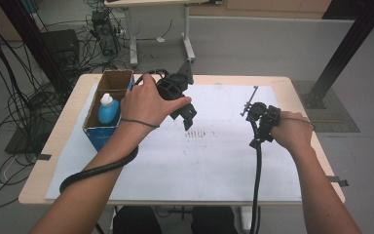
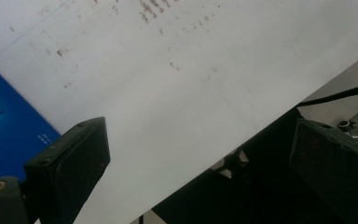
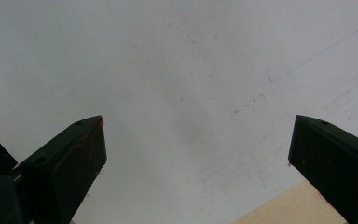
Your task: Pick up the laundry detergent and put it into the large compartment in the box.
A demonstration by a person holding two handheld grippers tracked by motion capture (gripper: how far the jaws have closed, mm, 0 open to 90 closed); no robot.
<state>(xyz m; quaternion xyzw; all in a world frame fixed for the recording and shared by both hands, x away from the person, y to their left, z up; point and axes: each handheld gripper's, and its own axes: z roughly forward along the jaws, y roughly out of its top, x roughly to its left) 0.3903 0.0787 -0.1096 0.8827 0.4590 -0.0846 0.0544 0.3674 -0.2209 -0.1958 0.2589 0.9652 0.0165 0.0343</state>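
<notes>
My left gripper (image 1: 189, 116) hangs over the white sheet (image 1: 214, 156), just right of the box, held by the person's left hand. In the left gripper view its jaws (image 2: 200, 128) stand wide open with nothing between them, above the stained sheet. Over the sheet's right part, the right hand holds my right gripper (image 1: 260, 119). The right gripper view shows its jaws (image 3: 196, 121) wide open and empty, close above bare white sheet (image 3: 182, 70).
An open cardboard box with blue sides (image 1: 95, 131) stands at the table's left, holding a blue bottle with a white cap (image 1: 108, 109). Its blue wall (image 2: 9, 126) lies left of my left jaw. A cable (image 1: 258, 180) trails off the front edge. The wooden table edge (image 3: 303, 205) is near.
</notes>
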